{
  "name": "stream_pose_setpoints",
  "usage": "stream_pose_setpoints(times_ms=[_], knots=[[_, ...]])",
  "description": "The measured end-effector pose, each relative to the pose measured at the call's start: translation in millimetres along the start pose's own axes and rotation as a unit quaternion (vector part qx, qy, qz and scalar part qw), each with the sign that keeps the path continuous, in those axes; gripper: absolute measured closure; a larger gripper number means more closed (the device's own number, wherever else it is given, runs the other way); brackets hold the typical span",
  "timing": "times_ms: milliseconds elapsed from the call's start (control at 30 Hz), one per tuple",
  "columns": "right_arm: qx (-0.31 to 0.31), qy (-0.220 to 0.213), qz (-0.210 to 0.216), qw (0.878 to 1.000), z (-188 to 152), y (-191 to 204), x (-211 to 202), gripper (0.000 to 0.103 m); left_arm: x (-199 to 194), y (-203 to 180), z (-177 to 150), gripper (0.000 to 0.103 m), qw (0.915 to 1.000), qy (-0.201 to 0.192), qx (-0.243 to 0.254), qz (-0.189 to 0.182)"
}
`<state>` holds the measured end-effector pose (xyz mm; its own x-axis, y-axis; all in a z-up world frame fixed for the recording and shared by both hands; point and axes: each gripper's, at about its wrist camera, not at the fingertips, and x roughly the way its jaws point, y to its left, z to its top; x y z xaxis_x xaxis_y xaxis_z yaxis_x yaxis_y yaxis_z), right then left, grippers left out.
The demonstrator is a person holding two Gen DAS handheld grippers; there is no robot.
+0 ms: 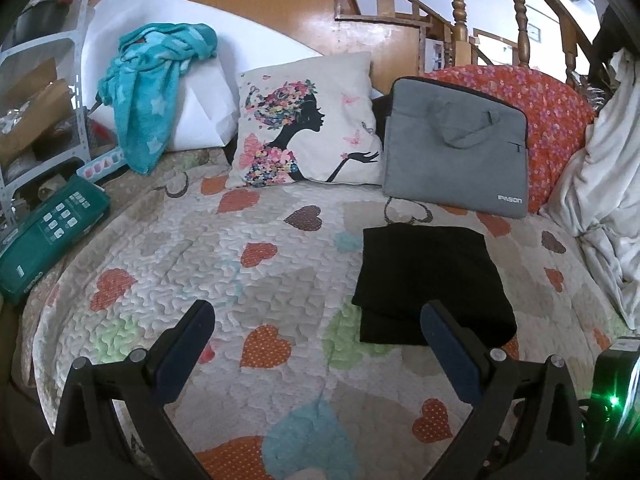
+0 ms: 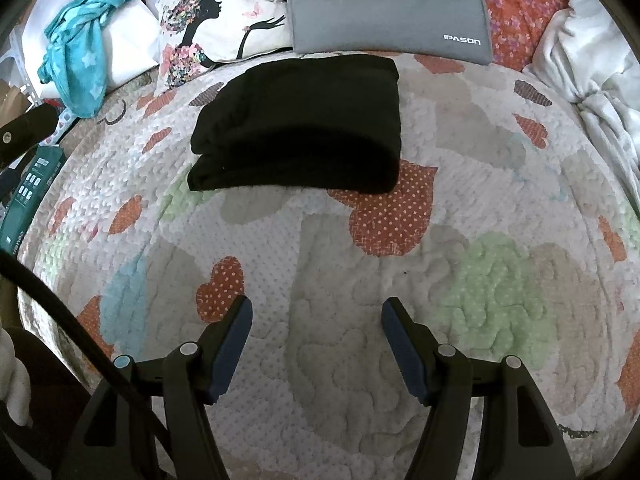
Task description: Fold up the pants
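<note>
in the left wrist view, the left gripper hangs above the heart-patterned quilt with its jaws spread wide and nothing between them. the black pants lie folded into a compact stack on the quilt, right of centre, with the right-hand finger overlapping their near edge in the picture; whether it touches the cloth cannot be told. beyond the pants a grey ipason laptop bag leans against a red floral pillow, and to its left stands a cushion printed with a woman's silhouette. a teal star blanket drapes over a white pillow at far left, and a green box sits at the left edge of the bed. in the right wrist view, the right gripper is likewise parted and empty, over bare quilt. the folded pants rest well ahead of it, toward the far side, just in front of the laptop bag. rumpled white bedding lies at far right.
</note>
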<state>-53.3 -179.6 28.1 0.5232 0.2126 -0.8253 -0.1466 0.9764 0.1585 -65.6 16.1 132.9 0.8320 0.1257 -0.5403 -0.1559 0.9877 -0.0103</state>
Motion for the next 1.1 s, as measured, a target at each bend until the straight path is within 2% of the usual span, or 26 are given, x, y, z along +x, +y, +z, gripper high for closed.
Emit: stream_pose_setpoints(times_ms=[333,467,533,600,700,800,867,933,1000,1100], knots=[[0.001,0.000,0.001,1.000,1,-1,5,0.031,14,-4,-4,0.000,0.9996,0.024,0.002,-0.016],[0.001,0.001,0.002,1.000,5,-3,5,0.031,28,-2,-5,0.000,0.9978,0.060,-0.006,-0.026],[0.008,0.002,0.006,1.000,13,-9,2,0.031,42,6,-1,0.001,0.9935,0.098,-0.026,-0.052],[0.025,-0.003,0.017,1.000,27,-21,-7,0.031,55,15,6,0.001,0.9884,0.125,-0.049,-0.072],[0.057,-0.004,0.026,0.998,60,-47,-12,0.031,74,23,26,0.001,0.9863,0.142,-0.055,-0.064],[0.084,-0.004,0.037,0.996,89,-67,-4,0.030,90,14,46,0.001,0.9915,0.127,-0.006,-0.027],[0.095,-0.007,0.049,0.994,109,-78,8,0.030,104,6,57,0.001,0.9927,0.117,0.020,-0.019],[0.118,-0.001,0.070,0.991,123,-88,23,0.030,125,1,65,0.001,0.9905,0.131,0.015,-0.038],[0.155,0.009,0.110,0.982,136,-100,42,0.030,149,-4,70,0.001,0.9859,0.153,0.004,-0.067],[0.178,0.015,0.128,0.976,150,-109,67,0.030,184,-14,69,0.001,0.9781,0.182,-0.007,-0.100]])
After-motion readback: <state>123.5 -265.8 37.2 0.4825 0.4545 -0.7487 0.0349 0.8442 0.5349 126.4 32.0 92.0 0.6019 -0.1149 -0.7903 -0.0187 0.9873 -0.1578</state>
